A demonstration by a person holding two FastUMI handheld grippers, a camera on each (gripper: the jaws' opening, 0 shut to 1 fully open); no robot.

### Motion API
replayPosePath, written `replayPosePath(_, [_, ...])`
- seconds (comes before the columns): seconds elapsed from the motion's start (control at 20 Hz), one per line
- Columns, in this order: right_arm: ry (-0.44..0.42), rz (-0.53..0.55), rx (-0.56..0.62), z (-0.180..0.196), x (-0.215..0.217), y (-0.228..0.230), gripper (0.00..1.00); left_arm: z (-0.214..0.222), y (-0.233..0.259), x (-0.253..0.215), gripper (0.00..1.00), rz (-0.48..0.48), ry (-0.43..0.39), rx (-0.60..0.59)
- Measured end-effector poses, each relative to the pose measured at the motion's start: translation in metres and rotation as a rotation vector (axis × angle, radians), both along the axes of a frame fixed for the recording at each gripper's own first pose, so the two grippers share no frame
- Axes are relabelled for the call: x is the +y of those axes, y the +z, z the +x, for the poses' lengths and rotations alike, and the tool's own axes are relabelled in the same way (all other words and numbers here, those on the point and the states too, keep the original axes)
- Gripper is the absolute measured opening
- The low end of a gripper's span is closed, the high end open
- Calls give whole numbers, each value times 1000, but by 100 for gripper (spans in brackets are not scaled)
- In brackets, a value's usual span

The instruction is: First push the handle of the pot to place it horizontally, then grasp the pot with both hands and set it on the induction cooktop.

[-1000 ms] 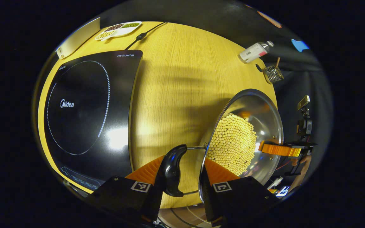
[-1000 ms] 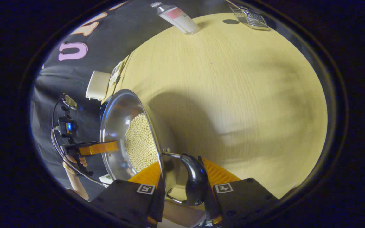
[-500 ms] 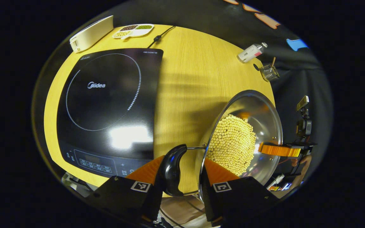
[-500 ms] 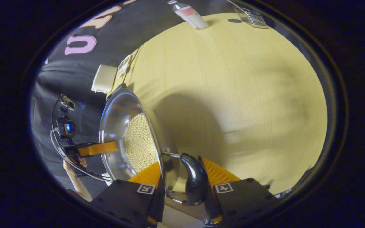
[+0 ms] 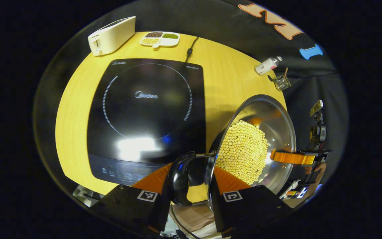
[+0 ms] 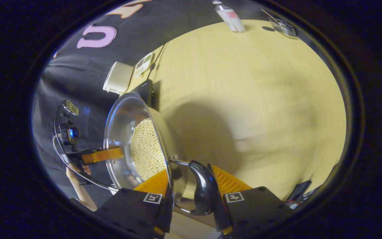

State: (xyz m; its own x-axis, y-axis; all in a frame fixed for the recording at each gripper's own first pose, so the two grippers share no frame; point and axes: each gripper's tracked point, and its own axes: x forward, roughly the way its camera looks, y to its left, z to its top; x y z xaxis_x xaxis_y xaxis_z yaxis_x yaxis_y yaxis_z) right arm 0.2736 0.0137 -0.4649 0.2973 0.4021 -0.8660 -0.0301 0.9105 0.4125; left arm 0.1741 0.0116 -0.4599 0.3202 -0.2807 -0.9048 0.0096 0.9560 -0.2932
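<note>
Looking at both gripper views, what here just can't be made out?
- Left gripper view: cooktop control icons, too small and dim.
- Left gripper view: pot underside, behind its own rim.
- Right gripper view: wire basket, cut off at the picture's edge.
- Right gripper view: pot handle tip, hidden between the fingers.

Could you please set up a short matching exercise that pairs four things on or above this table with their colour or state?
Things:
1. pot
2. induction cooktop
3. toaster
4. sectioned dish

Descriptions:
A. white, at the table's far corner
B. black and glossy, nothing on it
C. shiny steel, holding pale beans
D. holds brown, green and yellow fillings

Pairs: 1-C, 2-B, 3-A, 4-D
</note>
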Motion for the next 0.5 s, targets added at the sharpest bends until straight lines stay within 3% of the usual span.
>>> replayPosePath(0.15, [-1,-2,1,0,-1,1,48,2,0,0,57,7,-1,-11])
replayPosePath(0.2, [-1,-3,-1,2,-1,1,53,2,-2,-2,57,9,-1,-16])
replayPosePath(0.5, [-5,-8,-2,-1,-1,1,53,4,-4,-2,55,28,-7,-53])
